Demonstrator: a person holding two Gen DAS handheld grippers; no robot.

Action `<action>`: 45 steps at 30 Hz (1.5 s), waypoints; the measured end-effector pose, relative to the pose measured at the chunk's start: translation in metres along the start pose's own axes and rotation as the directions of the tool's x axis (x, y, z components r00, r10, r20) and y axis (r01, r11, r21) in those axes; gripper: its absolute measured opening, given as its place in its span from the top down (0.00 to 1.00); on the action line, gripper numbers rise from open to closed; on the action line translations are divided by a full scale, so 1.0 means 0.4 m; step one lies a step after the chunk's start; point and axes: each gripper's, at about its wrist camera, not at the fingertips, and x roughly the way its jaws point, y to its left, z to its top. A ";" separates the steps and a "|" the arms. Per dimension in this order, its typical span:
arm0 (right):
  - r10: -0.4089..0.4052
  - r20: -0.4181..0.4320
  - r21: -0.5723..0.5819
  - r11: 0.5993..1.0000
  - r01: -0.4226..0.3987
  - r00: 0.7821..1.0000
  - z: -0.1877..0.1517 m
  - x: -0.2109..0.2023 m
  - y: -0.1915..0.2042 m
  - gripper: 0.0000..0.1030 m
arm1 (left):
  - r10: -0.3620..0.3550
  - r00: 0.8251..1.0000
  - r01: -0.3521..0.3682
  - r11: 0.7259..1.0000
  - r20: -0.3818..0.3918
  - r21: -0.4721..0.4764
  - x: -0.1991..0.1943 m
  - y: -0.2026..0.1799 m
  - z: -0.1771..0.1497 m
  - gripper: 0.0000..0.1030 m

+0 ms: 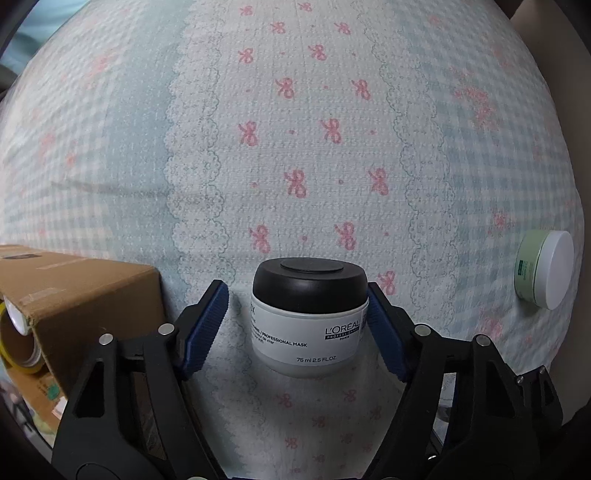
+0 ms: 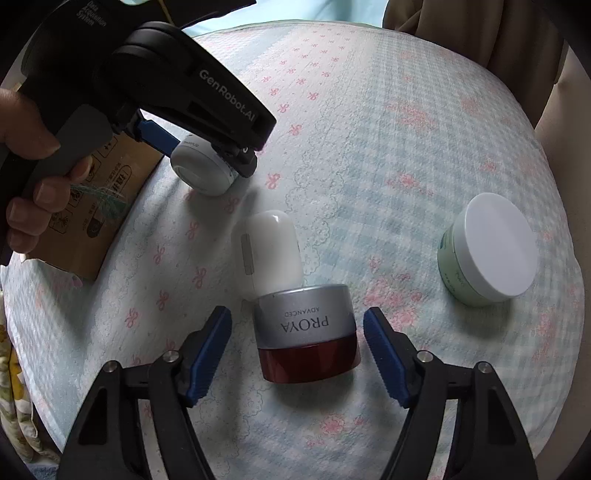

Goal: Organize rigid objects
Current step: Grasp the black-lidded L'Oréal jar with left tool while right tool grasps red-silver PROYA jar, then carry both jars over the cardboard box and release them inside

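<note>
In the left wrist view, my left gripper (image 1: 297, 291) is open around a white L'Oreal jar with a black lid (image 1: 308, 317). Its right pad (image 1: 384, 332) touches the jar and its left pad (image 1: 205, 328) stands apart. The same jar (image 2: 203, 170) and left gripper (image 2: 207, 147) show in the right wrist view. My right gripper (image 2: 297, 317) is open, with its fingers on either side of a red Proya jar with a silver lid (image 2: 306, 332), not touching it. A white rounded bottle (image 2: 271, 251) lies just beyond it. A green jar with a white lid (image 2: 487, 251) lies at the right; it also shows in the left wrist view (image 1: 543, 273).
Everything lies on a pale blue cloth with pink bows (image 1: 295, 129). A cardboard box (image 1: 74, 295) stands at the left, with tape rolls (image 1: 18, 347) inside; the box also shows in the right wrist view (image 2: 92, 206). A brown cushion (image 2: 480, 33) is at the far right.
</note>
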 end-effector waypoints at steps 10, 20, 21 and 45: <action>-0.021 -0.034 0.005 1.000 0.021 0.999 0.010 -0.005 0.003 0.49 | -0.034 0.999 0.034 0.999 -0.013 0.007 -0.013 -0.028 0.011 0.48; -0.044 -0.024 0.058 0.997 0.045 0.999 0.035 -0.076 -0.018 0.49 | -0.057 0.997 0.056 0.998 0.055 0.006 -0.173 0.019 -0.026 0.48; -0.050 -0.018 0.061 0.997 0.051 0.999 0.038 -0.093 -0.017 0.49 | -0.064 0.996 0.064 0.998 0.065 0.003 -0.198 0.023 -0.031 0.48; -0.069 0.155 0.203 0.979 0.037 0.985 0.178 -0.616 0.339 0.49 | -0.209 0.909 0.205 0.977 0.360 0.052 -0.849 0.418 -0.320 0.48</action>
